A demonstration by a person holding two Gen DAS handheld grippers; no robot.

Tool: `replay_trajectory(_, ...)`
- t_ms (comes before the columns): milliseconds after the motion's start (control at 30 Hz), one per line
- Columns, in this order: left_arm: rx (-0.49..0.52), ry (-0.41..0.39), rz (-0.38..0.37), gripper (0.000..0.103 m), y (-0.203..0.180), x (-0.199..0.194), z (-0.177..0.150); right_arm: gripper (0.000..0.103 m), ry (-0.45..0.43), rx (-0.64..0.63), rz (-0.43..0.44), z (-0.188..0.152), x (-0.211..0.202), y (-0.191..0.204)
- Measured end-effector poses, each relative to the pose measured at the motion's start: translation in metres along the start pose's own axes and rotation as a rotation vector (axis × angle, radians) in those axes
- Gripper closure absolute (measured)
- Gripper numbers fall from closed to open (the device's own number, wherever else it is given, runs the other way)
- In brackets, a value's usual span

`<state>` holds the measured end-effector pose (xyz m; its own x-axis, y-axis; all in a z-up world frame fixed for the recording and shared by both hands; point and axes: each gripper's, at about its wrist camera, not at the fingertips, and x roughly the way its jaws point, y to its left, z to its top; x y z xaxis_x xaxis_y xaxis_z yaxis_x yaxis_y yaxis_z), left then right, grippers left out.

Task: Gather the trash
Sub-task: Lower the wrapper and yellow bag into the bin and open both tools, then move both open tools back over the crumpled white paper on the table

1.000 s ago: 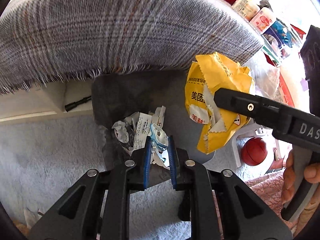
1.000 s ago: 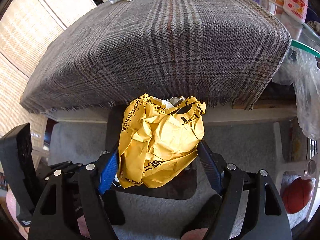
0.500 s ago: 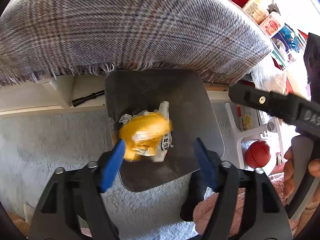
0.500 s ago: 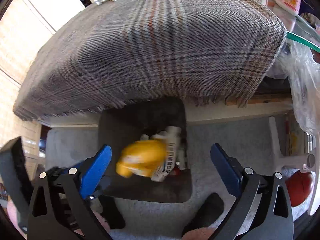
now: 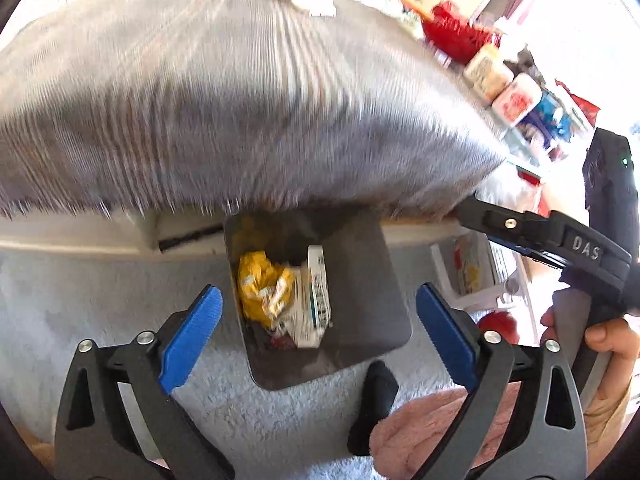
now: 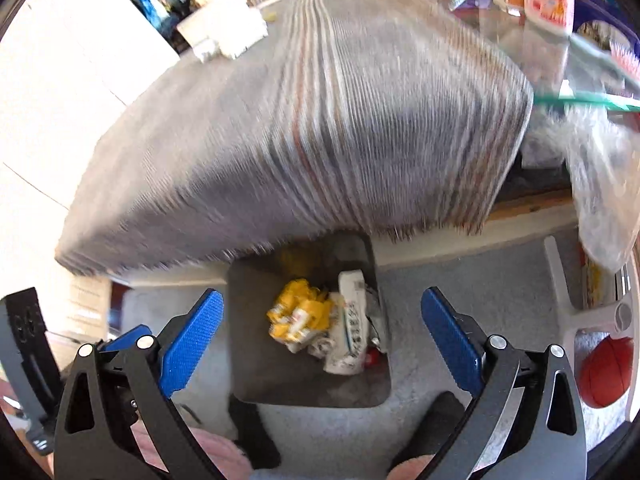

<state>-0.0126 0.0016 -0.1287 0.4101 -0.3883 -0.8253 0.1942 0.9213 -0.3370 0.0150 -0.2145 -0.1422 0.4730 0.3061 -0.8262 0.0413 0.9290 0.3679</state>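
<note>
Both grippers are being held above the bin point(image 5: 360, 280), which is standing on the carpet point(image 5: 80, 300) partly under the edge of the plaid-covered counter point(image 5: 240, 100). The left gripper point(image 5: 318, 330) has just been opening, and its fingers point(image 5: 192, 332) are standing wide with nothing between them; the right gripper point(image 6: 320, 330) is likewise spread wide and empty. The yellow bag point(image 5: 260, 288) and the white wrapper point(image 5: 316, 300) are lying inside the bin, touching each other, the bag toward the bin's left wall. This placing suggests the trash is being dropped from above, the fingers being parted over the opening so that the pieces fall in rather than onto the carpet.

From the left wrist view, the right gripper point(image 5: 532, 236) and the hand point(image 5: 608, 340) holding it are being shown to the right of the bin, with jars point(image 5: 516, 100) on the counter beyond. From the right wrist view, white paper point(image 6: 224, 28) is being shown on the counter's far side, probably trash still to be collected, and a ball point(image 6: 604, 372) right of the bin is seen more clearly.
</note>
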Motion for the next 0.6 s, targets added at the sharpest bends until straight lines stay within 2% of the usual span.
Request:
replay_trajectory(133, 0.010, -0.065, 0.023, 0.008, 0.005, -0.021, 0.030, 0.003, -0.054, -0.038, -0.037, 0.036, -0.027, 0.009)
replay_trajectory(333, 0.064, -0.129, 0.132, 0.008, 0.017, -0.042, 0.096, 0.003, -0.129, -0.109, -0.069, 0.099, -0.053, 0.032)
replay_trajectory(600, 0.089, -0.170, 0.221, 0.008, 0.035, -0.043, 0.173, 0.003, -0.159, -0.145, -0.045, 0.170, -0.041, 0.060)
